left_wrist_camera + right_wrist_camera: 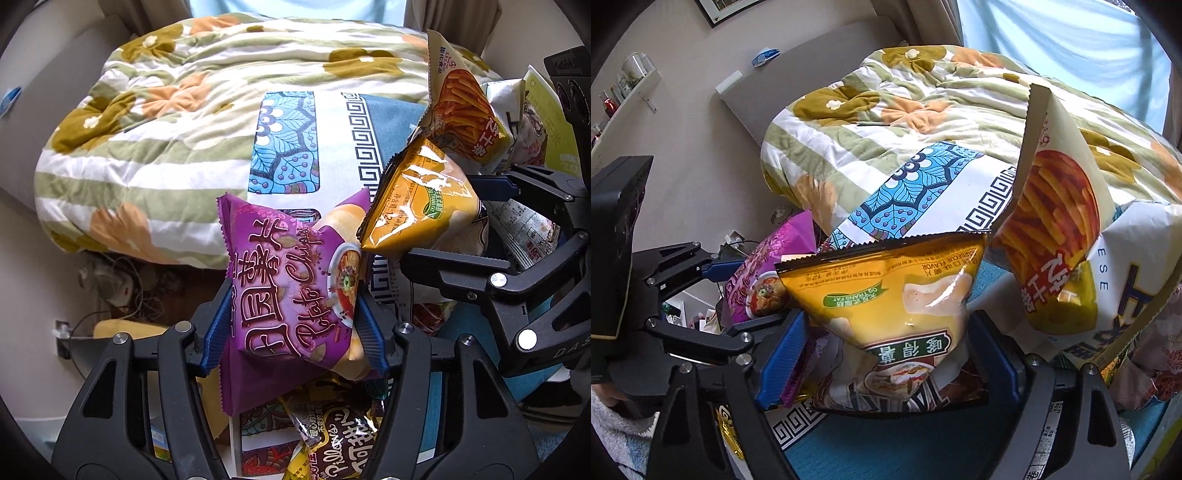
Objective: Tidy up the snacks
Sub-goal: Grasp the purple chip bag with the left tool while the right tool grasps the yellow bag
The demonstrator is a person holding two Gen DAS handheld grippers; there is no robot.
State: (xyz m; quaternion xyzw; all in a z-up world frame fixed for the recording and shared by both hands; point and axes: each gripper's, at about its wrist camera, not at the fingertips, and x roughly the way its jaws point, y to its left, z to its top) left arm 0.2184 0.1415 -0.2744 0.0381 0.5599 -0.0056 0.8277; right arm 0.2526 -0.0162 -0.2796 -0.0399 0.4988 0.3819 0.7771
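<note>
1. Two hand-held grippers each hold a snack bag above a bed.
2. The left hand-held gripper (pixel 293 328) has its blue pads pressed on both sides of a purple bag (pixel 291 295) of potato chips, held up off the surface with its print turned sideways.
3. The right hand-held gripper (pixel 890 354) clamps a yellow bag (pixel 897 299) of barbecue chips between its pads, with the bag's print upside down in the right wrist view.
4. In the left wrist view the yellow bag (pixel 417 206) hangs just right of the purple bag, the two close together.
5. Behind the yellow bag, an orange bag (pixel 1056 236) picturing fry sticks stands tilted, leaning against a white bag (pixel 1137 266).
6. These bags sit on a patterned cloth (pixel 332 147) with blue leaf shapes and a key-pattern border.
7. Below the purple bag lies a dark bag (pixel 332 439) with yellow lettering.
8. A floral quilt (pixel 166 110) in green, orange and white is bunched up on the bed beyond the cloth.
9. A window (pixel 1071 44) with pale blue light sits behind the bed.
</note>
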